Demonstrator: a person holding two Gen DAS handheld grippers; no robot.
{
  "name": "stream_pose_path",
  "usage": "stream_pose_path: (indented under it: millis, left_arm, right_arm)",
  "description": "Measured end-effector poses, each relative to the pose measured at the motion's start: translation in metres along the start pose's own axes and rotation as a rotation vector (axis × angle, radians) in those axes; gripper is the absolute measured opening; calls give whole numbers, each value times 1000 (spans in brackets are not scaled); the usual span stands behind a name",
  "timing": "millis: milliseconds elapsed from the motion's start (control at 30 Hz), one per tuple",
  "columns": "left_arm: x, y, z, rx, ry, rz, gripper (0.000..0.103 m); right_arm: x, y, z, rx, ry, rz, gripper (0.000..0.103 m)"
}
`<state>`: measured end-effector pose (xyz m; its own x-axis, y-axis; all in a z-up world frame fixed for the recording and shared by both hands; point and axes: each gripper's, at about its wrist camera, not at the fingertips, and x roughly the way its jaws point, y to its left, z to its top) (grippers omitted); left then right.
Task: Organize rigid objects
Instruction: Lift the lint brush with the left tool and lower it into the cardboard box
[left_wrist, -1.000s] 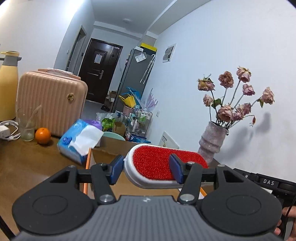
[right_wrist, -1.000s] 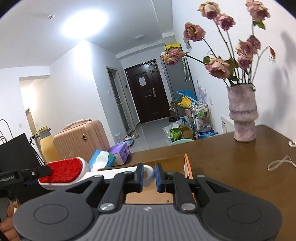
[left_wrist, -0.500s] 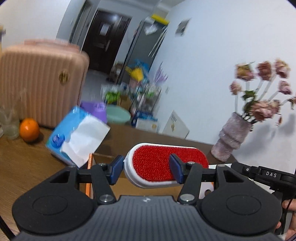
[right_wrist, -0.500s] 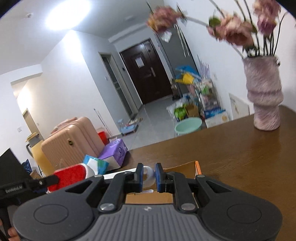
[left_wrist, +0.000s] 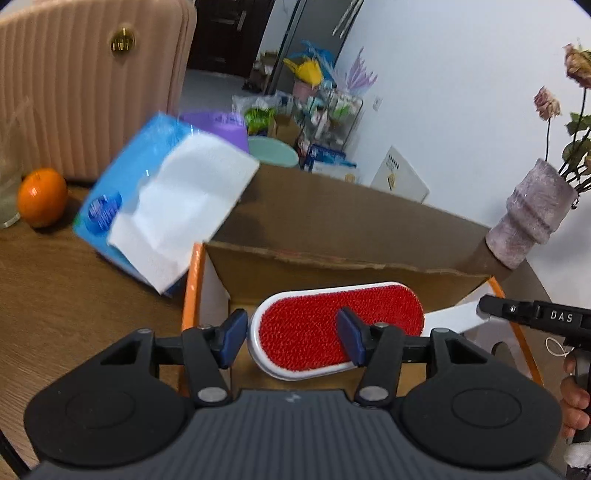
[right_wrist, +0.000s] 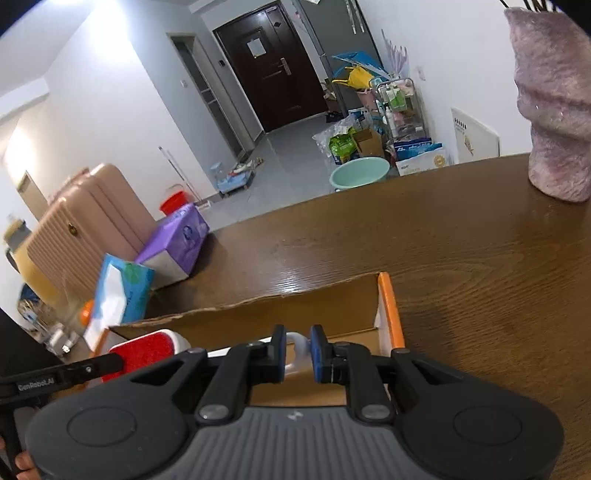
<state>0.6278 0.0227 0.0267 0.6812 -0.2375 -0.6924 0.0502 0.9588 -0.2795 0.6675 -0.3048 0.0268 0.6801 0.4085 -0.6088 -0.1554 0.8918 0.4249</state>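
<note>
Lint brush (left_wrist: 340, 328) carried two-handed over open cardboard box (left_wrist: 343, 273), not yet set down.

Left gripper (left_wrist: 291, 339) part-open, clamped across the brush's oval head; right gripper (right_wrist: 297, 354) nearly closed, pinching the white handle (right_wrist: 295, 350). Judged about midway: picked up and brought over the box, lowering and release left to do. Red pile nubbly and velvety in a smooth, glossy white plastic rim; box matte corrugated brown with a ragged torn flap and orange edging, on a grained wooden table (right_wrist: 461, 258).
</note>
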Motion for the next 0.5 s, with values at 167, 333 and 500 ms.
stream_pose_path:
  millis: [167, 333, 500]
  left_arm:
    - [2, -12, -1, 56, -24, 22, 54]
    - [3, -19, -3, 80, -20, 34, 55]
    - [-5, -23, -3, 88, -17, 44, 56]
  right_arm:
    - [10, 4, -5, -39, 29, 7, 15]
    - [12, 7, -8, -64, 33, -7, 15]
    - [1, 8, -7, -71, 25, -9, 15]
